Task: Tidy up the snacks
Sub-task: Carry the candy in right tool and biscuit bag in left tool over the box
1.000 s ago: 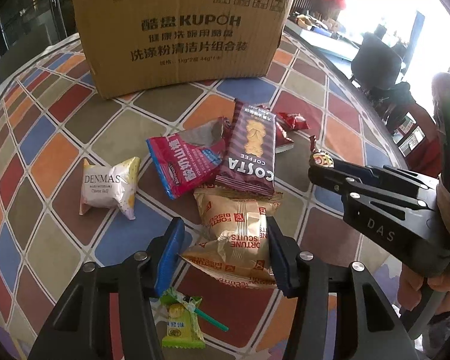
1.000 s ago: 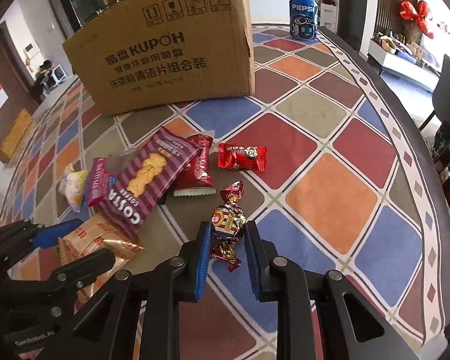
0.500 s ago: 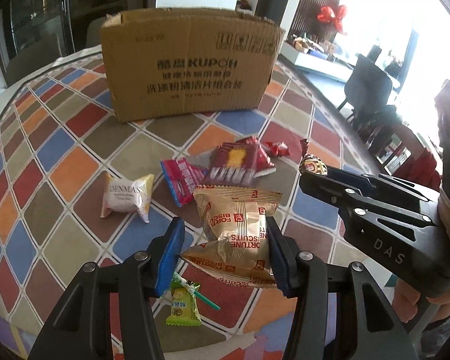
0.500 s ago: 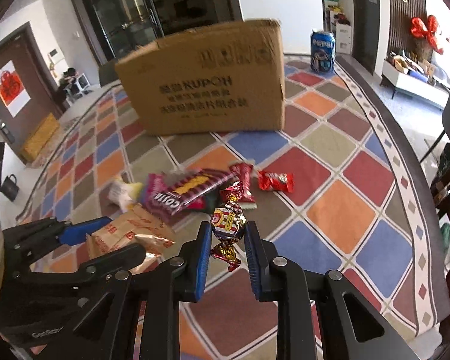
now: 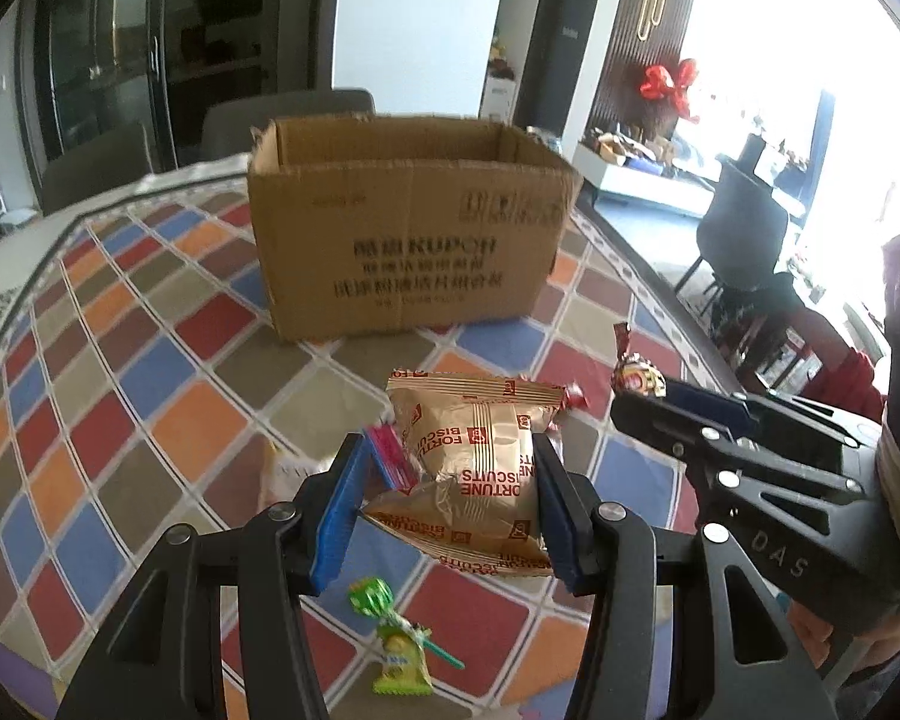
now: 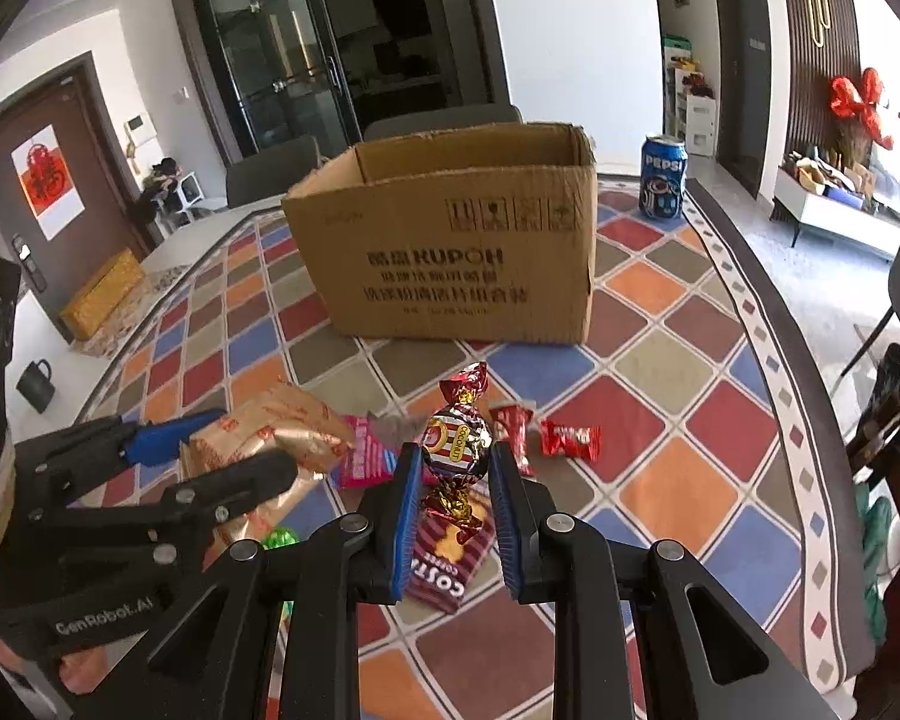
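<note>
My left gripper (image 5: pixel 444 498) is shut on a gold Fortune Biscuits packet (image 5: pixel 474 456), held above the table. My right gripper (image 6: pixel 453 480) is shut on a foil-wrapped coconut candy (image 6: pixel 456 441), also lifted off the table. Both point toward an open cardboard box (image 5: pixel 408 240) (image 6: pixel 450 258) standing at the far side of the checked tablecloth. In the left wrist view the right gripper (image 5: pixel 636 387) with its candy (image 5: pixel 633 372) is at the right. In the right wrist view the left gripper (image 6: pixel 234 444) and the gold packet (image 6: pixel 282 426) sit at the left.
On the cloth lie a green lollipop (image 5: pixel 390 642), a Costa Coffee biscuit pack (image 6: pixel 450 558), a pink packet (image 6: pixel 363 456) and two red candies (image 6: pixel 570 438). A Pepsi can (image 6: pixel 663 177) stands right of the box. The table edge (image 6: pixel 768 312) curves along the right, with chairs beyond.
Both grippers have risen with their snacks and tilted up, so the box's open top now shows. The snacks on the cloth have dropped lower and smaller in view.
</note>
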Available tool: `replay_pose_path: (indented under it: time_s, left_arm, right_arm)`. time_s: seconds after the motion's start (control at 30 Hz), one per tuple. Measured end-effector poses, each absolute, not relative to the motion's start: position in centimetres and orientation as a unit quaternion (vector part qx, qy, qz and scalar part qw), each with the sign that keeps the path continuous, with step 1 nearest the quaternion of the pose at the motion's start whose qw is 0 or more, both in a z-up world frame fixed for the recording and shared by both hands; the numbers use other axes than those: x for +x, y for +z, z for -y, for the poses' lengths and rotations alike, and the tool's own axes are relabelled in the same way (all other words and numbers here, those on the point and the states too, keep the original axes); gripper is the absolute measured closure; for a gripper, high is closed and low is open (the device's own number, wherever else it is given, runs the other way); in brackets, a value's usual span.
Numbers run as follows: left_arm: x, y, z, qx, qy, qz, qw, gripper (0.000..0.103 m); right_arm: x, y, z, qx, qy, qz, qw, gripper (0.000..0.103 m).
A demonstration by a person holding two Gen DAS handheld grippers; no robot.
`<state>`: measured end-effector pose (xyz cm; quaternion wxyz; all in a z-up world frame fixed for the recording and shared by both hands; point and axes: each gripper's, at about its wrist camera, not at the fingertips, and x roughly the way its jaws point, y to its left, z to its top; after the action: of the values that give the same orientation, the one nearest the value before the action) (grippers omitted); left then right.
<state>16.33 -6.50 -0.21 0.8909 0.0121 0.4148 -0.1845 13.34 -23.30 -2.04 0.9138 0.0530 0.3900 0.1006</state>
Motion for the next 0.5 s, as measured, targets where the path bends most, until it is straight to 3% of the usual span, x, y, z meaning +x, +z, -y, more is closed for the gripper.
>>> replay_pose_path:
  time_s: [0.5]
  left_arm:
    - [20.3, 5.8, 5.6, 0.009, -0.164, -0.33, 0.929, 0.05]
  right_arm:
    - [16.7, 2.8, 22.9, 0.048, 0.097, -0.317, 0.942, 0.079]
